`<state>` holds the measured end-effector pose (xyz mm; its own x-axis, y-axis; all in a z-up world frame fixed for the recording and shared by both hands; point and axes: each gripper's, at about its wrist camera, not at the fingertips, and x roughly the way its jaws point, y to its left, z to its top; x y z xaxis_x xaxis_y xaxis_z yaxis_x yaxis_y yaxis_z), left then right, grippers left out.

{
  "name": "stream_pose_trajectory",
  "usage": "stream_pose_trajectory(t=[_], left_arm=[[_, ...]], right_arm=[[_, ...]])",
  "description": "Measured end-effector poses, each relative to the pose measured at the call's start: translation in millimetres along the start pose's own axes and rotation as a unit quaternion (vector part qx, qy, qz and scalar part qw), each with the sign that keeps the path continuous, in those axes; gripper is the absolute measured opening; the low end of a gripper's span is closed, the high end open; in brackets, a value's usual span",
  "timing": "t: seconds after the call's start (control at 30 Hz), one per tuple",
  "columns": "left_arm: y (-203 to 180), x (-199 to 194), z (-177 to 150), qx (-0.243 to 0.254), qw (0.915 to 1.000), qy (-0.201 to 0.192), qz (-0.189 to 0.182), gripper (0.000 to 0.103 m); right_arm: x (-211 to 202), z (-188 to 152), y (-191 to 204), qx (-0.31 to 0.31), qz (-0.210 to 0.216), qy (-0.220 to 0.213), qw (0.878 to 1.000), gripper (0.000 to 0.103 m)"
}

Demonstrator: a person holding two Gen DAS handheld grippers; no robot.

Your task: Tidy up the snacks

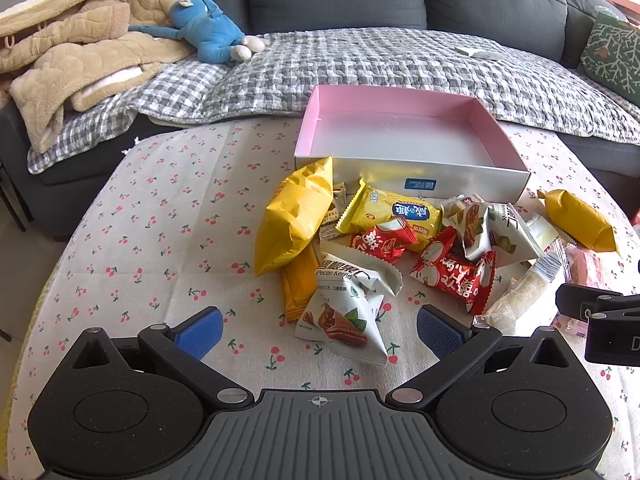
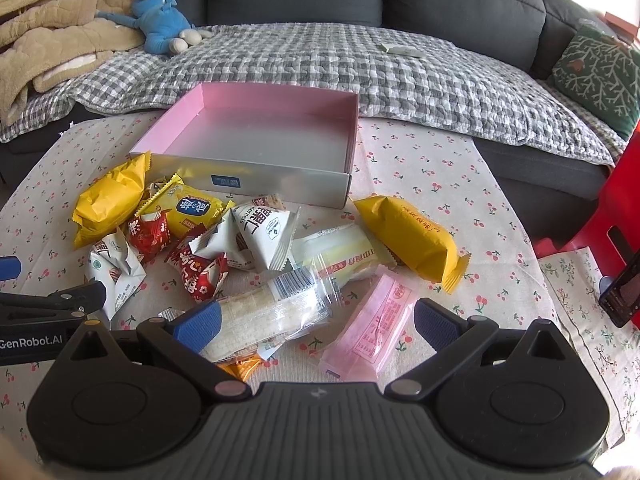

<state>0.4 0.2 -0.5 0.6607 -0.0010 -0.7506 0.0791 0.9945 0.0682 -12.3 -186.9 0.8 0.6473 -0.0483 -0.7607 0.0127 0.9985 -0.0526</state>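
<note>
An empty box with pink inner walls stands at the far side of the cherry-print table; it also shows in the right wrist view. A pile of snack packets lies in front of it: yellow bags, red candies, white pecan packs, a clear cracker pack and a pink bar. My left gripper is open, its fingers either side of a pecan pack, low over the table. My right gripper is open around the cracker pack and pink bar.
A grey sofa with a checked blanket, a beige quilt and a blue plush toy lies behind the table. A green cushion and a red stool are at the right. A phone stands at the right edge.
</note>
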Motion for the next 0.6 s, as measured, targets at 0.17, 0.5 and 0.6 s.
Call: stream_pose_trajectory(t=[0.17, 0.5, 0.6], left_arm=[[-0.3, 0.1, -0.4, 0.0, 1.0, 0.0, 0.0, 0.103], [-0.6, -0.1, -0.8, 0.0, 1.0, 0.001, 0.0, 0.103], [-0.5, 0.1, -0.6, 0.001, 1.0, 0.0, 0.001, 0.103]], right_arm=[[-0.6, 1.3, 0.4, 0.0, 0.0, 0.001, 1.0, 0.103], [1.8, -0.3, -0.2, 0.0, 0.001, 0.003, 1.0, 0.103], [2.3, -1.0, -0.1, 0.0, 0.001, 0.004, 1.0, 0.103]])
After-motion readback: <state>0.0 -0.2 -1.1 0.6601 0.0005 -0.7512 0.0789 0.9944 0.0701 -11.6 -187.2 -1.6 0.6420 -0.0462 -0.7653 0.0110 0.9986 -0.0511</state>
